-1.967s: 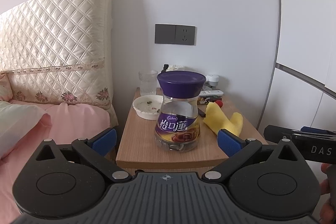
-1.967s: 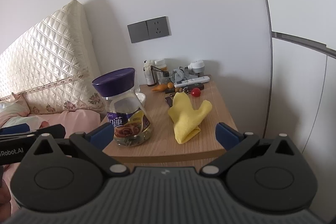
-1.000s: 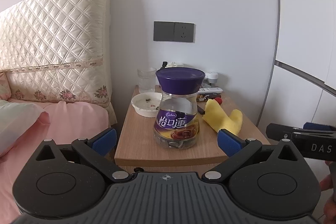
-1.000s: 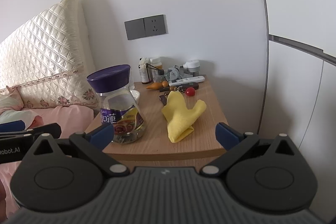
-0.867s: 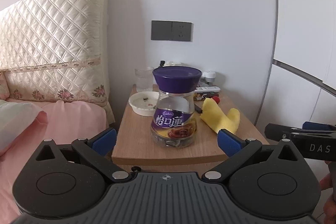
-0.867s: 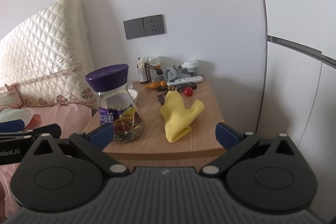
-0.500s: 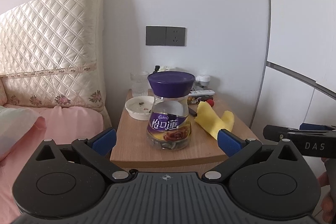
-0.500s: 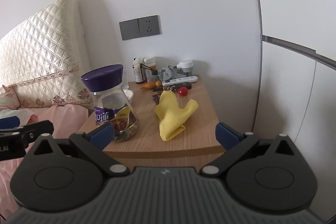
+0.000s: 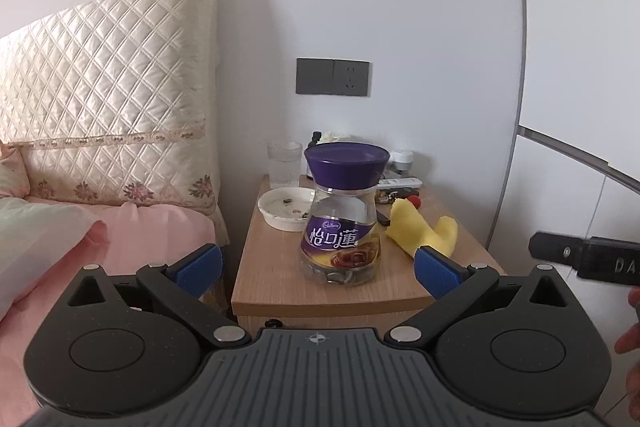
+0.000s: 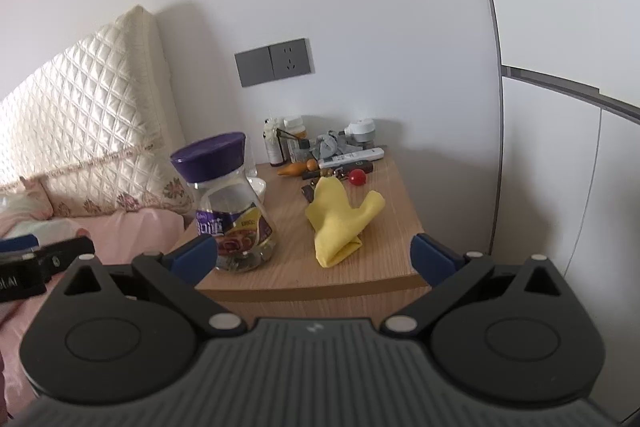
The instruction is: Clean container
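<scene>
Since two seconds ago I have drawn both grippers back; the nightstand (image 9: 280, 279) sits smaller in frame. My left gripper (image 9: 318, 263) is spread wide and empty; the purple-lidded jar (image 9: 343, 215) stands centre frame, the yellow cloth (image 10: 340, 223) right of it. My right gripper (image 10: 314, 255) likewise gapes, empty.

A home bedroom: a quilted cream headboard (image 9: 108, 99) and pink bedding (image 9: 152, 231) stand beside a wooden bedside table (image 9: 272, 267) cluttered with a drinking glass (image 9: 284, 165), a remote control (image 10: 352, 157) and what appear to be medicine bottles (image 10: 276, 143).
</scene>
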Motion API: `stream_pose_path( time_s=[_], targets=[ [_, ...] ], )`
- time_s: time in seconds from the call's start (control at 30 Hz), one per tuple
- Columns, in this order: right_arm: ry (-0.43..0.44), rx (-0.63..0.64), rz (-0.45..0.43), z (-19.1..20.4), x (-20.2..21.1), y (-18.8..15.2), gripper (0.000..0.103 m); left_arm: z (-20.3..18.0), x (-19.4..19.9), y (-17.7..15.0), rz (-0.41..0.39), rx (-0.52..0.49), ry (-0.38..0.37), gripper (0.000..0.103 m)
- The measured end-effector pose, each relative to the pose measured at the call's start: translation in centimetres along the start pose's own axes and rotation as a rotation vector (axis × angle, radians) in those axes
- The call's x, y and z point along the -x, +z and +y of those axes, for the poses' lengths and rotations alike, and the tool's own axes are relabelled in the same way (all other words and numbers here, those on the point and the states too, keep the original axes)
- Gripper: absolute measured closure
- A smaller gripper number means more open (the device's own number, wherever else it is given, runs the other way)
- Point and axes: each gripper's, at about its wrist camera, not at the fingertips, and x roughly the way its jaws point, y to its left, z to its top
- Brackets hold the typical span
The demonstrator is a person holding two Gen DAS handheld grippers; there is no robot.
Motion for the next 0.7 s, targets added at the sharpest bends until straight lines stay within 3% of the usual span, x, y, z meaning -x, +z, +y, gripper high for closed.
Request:
stream_pose_path(
  time_s=[0.4, 0.6, 0.7],
  targets=[
    [-0.004, -0.004, -0.003, -0.1, 0.2, -0.1, 0.000, 0.2, 0.4, -0.4, -0.020, -0.019, -0.023, 0.000],
    [0.028, -0.043, -0.078, -0.3, 0.2, -1.0, 0.000, 0.3, 0.4, -0.8, -0.035, -0.020, -0.005, 0.000],
    [0.016, -0.010, -0.075, 0.0, -0.3, -1.6, 0.000, 0.1, 0.1, -1.3, -0.048, -0.038, 0.006, 0.000]
  ],
)
